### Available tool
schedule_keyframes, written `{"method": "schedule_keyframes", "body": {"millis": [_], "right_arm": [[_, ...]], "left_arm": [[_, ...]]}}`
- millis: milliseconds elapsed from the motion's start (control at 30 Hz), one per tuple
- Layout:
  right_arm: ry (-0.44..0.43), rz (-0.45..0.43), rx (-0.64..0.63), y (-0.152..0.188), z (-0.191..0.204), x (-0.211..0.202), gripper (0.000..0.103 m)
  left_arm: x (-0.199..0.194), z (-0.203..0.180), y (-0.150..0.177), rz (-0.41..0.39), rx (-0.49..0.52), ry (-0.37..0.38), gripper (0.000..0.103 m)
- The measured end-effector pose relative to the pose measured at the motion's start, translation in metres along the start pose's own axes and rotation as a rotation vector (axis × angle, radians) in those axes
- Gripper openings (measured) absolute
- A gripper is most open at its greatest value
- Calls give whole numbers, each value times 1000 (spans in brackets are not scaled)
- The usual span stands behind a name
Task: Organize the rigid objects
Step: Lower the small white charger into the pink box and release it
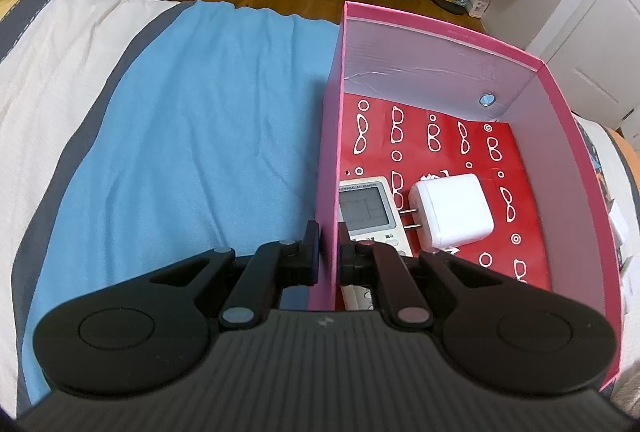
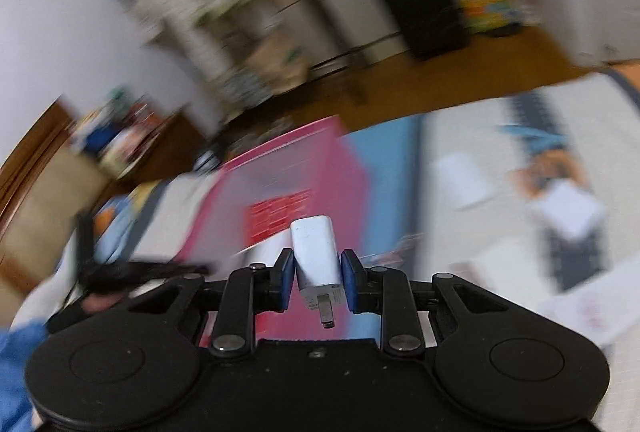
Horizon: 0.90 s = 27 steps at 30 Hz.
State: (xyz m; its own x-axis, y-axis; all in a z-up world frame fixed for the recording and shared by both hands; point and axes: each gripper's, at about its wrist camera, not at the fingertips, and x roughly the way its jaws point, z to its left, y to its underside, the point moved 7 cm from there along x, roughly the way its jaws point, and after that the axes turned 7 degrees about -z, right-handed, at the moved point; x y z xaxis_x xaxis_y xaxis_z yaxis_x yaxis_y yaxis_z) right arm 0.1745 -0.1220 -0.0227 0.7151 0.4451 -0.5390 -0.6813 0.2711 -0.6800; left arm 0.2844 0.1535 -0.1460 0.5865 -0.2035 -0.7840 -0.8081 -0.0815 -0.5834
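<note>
Left gripper (image 1: pixel 329 252): I have it clenched on the pink box (image 1: pixel 560 136) wall (six o'clock).
Right gripper (image 2: pixel 316 274): grasping my small white charger (image 2: pixel 316 252).

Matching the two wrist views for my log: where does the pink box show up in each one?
Left wrist: the pink box fills the right half, open, its left wall gripped by the left gripper.
Right wrist: blurred, centre-left, beyond the right gripper, which holds a small white charger.
Shared landmark: the blue cloth beside the box, also visible in the right view.
</note>
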Motion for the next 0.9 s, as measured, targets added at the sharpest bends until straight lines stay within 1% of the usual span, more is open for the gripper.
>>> {"method": "schedule_keyframes", "body": {"millis": [67,133,200,233,300,333,400,500,533,667,767,800,833,900], "right_arm": [[-53,52,-44,5,33,19,30],[-58,104,-99,10,56,41,30],[-13,165,-149,15,69,67,30],[12,215,-164,19,72,85,30],[52,275,-163,27,72,110,30],[76,303,-161,29,69,123,30],[118,343,-115,33,63,142,30],[90,409,15,42,56,156,30],[88,422,39,47,56,158,29],[152,429,-40,53,59,166,28],[170,437,-59,53,60,168,27],[188,433,-94,50,56,172,27],[224,421,-160,49,58,171,28],[283,372,-273,42,60,164,33]], "left_arm": [[1,0,0,-2,5,2,6],[1,-1,0,-5,11,1,6],[1,0,0,-5,8,3,6],[1,-1,0,-4,4,5,7],[1,-1,0,-4,1,9,7],[1,0,0,-5,1,10,7],[1,0,0,-7,3,13,7],[1,1,1,-9,3,19,7],[1,2,1,-8,0,24,8],[2,3,1,-7,-7,30,8],[2,3,1,-5,-11,31,8],[2,3,1,-5,-13,31,8],[2,3,1,-5,-13,31,8],[2,2,0,-5,-12,32,8]]}}
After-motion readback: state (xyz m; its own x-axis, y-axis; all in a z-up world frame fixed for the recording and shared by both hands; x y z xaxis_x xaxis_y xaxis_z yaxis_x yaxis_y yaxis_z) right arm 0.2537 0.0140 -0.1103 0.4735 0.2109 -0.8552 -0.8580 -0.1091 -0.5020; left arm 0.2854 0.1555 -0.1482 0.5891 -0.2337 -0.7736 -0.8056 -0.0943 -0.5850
